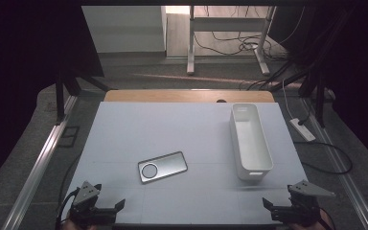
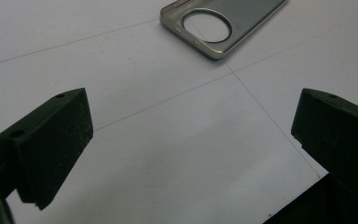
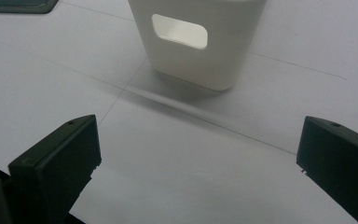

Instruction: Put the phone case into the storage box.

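Broadly, the white tabletop [image 1: 172, 129] carries just two things, and both tools wait at its near edge. Largest is the long white bin [image 1: 250, 141], standing upright toward the right side, its end wall with a handle cut-out facing the right tool [image 1: 283, 206]; it looks empty from above. Smaller is the phone case [image 1: 162, 166], a flat metallic-grey shell with a round camera opening, lying a little left of centre and well apart from the bin. The left tool [image 1: 106, 207] points toward it, and in the left gripper view the case [image 2: 223, 23] lies ahead of the wide-spread jaws, which hold nothing. The right tool's jaws stand equally wide and empty in its own view, the bin [image 3: 196, 42] just beyond them. Likely the case goes into the bin. The risk is its thinness: lying flat, it gives the jaws little edge, so they could skid it across the smooth surface or pinch it crookedly and drop it short.
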Demonstrator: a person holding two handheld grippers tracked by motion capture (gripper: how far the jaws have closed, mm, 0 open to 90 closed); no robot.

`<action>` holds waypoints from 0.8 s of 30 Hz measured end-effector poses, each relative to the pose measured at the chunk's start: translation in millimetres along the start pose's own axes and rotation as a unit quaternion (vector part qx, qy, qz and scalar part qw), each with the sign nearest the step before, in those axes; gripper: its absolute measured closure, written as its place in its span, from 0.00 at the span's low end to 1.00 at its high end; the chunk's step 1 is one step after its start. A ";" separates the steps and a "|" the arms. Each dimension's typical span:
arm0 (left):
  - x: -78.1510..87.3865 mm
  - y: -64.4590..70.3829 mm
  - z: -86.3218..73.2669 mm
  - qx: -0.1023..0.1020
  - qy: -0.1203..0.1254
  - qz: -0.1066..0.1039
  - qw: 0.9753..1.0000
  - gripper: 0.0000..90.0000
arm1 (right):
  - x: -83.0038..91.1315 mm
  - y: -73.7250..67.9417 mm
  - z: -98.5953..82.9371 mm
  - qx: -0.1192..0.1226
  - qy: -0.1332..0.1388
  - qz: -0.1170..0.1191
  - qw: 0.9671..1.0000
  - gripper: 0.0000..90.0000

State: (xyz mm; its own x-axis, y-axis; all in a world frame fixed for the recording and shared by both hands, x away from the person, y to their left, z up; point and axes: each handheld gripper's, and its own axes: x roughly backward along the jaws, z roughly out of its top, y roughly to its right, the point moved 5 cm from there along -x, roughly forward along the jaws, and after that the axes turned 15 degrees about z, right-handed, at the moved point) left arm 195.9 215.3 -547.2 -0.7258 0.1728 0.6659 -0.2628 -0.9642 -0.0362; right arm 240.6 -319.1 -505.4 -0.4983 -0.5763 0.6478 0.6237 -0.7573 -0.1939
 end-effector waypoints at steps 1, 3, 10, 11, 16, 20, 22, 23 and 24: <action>0.0 -0.2 0.0 0.001 0.000 0.000 1.000 0.00 | -0.3 0.1 0.0 0.000 0.000 0.001 1.000 0.00; -0.3 -0.3 0.1 0.003 -0.001 -0.001 1.000 0.00 | -0.5 0.0 0.0 0.000 0.000 0.001 1.000 0.00; -0.5 -0.9 -0.1 0.005 -0.003 -0.002 1.000 0.00 | -0.2 -0.9 -0.1 0.004 0.001 0.002 1.000 0.00; -0.5 -1.0 -0.1 0.005 -0.004 -0.002 1.000 0.00 | -0.4 -1.3 -0.2 0.006 0.000 0.003 1.000 0.00; -0.8 -1.0 -0.2 0.005 -0.006 -0.001 1.000 0.00 | -0.7 -1.3 -0.3 0.006 0.000 0.004 1.000 0.00; -1.1 -1.2 -0.2 0.007 -0.006 -0.002 1.000 0.00 | -0.5 -1.6 -0.2 0.009 0.000 0.004 1.000 0.00; -1.3 -1.7 -0.1 0.010 -0.007 -0.002 1.000 0.00 | -0.4 -2.0 -0.2 0.010 -0.001 0.005 1.000 0.00; -1.4 -1.8 -0.1 0.011 -0.007 -0.004 1.000 0.00 | -0.6 -2.2 -0.2 0.011 -0.001 0.004 1.000 0.00; -1.4 -1.8 -0.1 0.011 -0.007 -0.004 1.000 0.00 | -0.6 -2.2 -0.2 0.011 -0.001 0.004 1.000 0.00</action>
State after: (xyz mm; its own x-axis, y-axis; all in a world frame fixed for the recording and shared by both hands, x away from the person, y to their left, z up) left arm 197.3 216.9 -548.1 -0.7145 0.1769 0.6769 -0.2543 -0.9670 -0.0158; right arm 239.4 -317.1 -505.5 -0.4910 -0.5820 0.6482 0.6406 -0.7455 -0.1842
